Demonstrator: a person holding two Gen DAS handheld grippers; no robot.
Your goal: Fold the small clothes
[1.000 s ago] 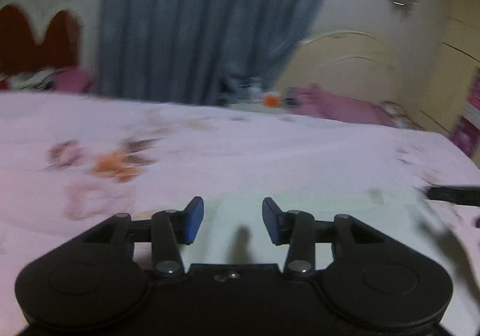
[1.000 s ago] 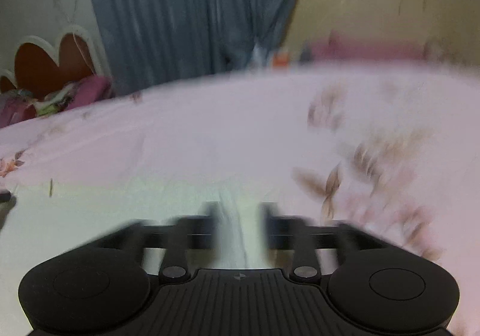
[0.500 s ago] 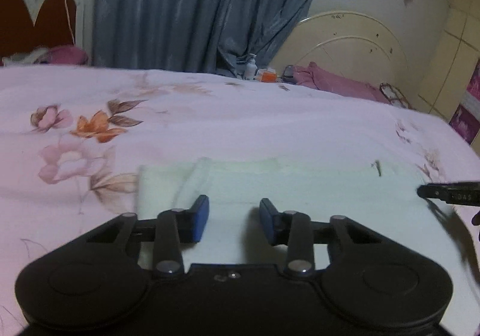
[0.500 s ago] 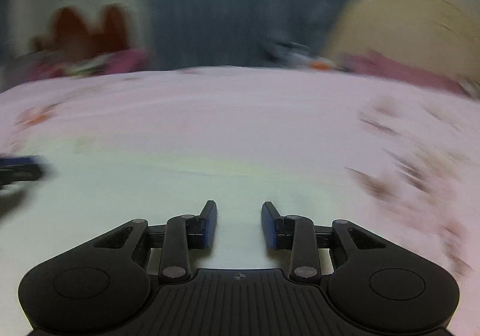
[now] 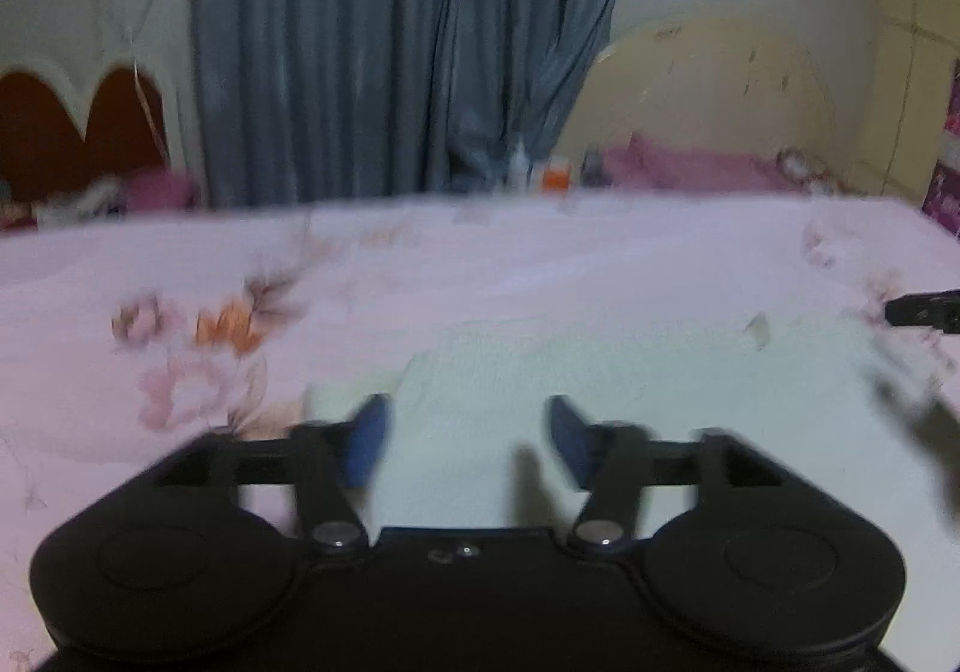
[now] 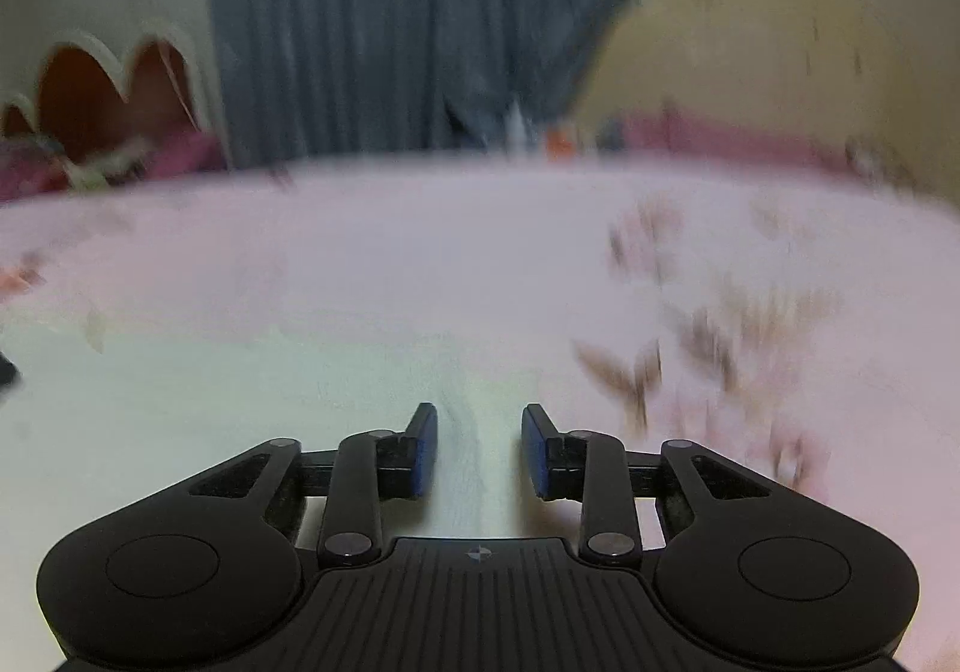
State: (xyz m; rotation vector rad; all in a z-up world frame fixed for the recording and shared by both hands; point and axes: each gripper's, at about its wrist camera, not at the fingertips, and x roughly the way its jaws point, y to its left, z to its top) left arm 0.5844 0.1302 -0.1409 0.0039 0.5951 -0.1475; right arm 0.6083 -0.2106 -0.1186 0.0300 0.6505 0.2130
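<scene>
Left wrist view: the left gripper (image 5: pixel 465 441) hovers with its jaws spread wide and empty over the near left part of a pale green garment (image 5: pixel 600 372), which lies flat on the pink floral bedsheet (image 5: pixel 420 264). A folded layer shows at its left edge. The other gripper's tip pokes in at far right.

Right wrist view: the right gripper (image 6: pixel 479 447) is parted, holding nothing, above the garment's (image 6: pixel 240 402) right edge. The cloth looks light, soft and limp; pinching it at corners or edges seems the best hold.
</scene>
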